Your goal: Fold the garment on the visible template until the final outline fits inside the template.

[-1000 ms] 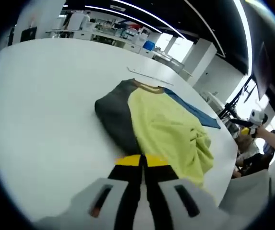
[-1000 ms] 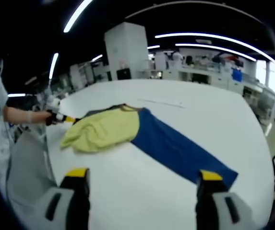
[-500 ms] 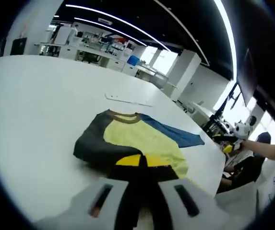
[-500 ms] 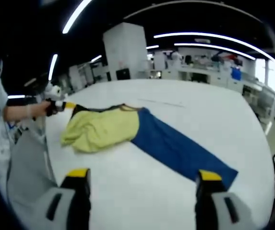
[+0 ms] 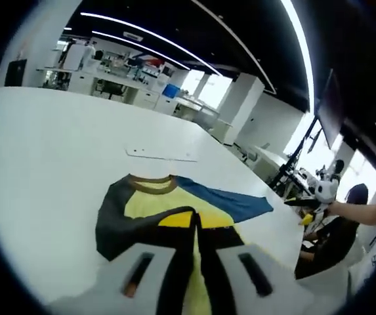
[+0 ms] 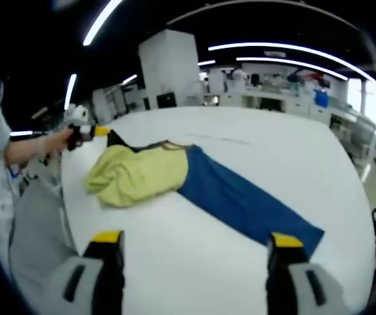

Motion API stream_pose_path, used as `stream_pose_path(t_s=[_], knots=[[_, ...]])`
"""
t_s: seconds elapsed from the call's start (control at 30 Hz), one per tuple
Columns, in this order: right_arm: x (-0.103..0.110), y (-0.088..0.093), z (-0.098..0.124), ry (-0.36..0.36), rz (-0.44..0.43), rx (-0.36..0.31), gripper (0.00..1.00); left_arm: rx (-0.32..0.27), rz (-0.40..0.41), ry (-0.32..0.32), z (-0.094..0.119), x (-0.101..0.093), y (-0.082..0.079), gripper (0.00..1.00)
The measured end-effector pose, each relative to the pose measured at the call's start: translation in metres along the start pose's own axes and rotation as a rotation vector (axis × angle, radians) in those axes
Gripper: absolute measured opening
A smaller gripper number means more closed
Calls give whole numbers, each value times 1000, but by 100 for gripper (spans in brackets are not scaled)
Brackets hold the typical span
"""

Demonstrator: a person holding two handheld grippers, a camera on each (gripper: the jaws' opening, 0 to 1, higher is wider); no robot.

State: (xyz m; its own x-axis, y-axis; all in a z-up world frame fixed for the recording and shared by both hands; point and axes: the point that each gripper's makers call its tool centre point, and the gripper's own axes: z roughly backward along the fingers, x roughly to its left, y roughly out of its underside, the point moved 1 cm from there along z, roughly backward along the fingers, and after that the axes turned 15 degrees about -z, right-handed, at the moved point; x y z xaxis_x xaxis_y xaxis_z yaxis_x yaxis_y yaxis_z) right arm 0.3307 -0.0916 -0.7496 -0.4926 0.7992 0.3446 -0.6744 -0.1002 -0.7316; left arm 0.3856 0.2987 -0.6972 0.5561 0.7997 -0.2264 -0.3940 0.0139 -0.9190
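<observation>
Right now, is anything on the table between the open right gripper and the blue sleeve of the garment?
Nothing visible. In the right gripper view, bare white table lies between the right gripper and the blue sleeve. The left gripper is shut on the garment's dark far edge.

big open lab space with a dark ceiling, long light strips (image 5: 155,39), a white pillar (image 6: 172,69), bright windows (image 5: 207,90) and benches (image 6: 286,102) behind the white table (image 6: 292,147)
</observation>
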Motion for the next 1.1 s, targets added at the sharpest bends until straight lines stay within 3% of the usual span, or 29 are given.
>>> stream_pose_path(t_s=[0.3, 0.63, 1.1], knots=[[1, 3, -3, -5, 0, 9, 90, 80, -39, 29, -28, -6, 31, 0], [-1, 5, -1, 2, -15, 4, 90, 91, -62, 38, -32, 2, 37, 1], [1, 7, -6, -11, -20, 8, 90, 95, -120, 35, -7, 1, 45, 40]])
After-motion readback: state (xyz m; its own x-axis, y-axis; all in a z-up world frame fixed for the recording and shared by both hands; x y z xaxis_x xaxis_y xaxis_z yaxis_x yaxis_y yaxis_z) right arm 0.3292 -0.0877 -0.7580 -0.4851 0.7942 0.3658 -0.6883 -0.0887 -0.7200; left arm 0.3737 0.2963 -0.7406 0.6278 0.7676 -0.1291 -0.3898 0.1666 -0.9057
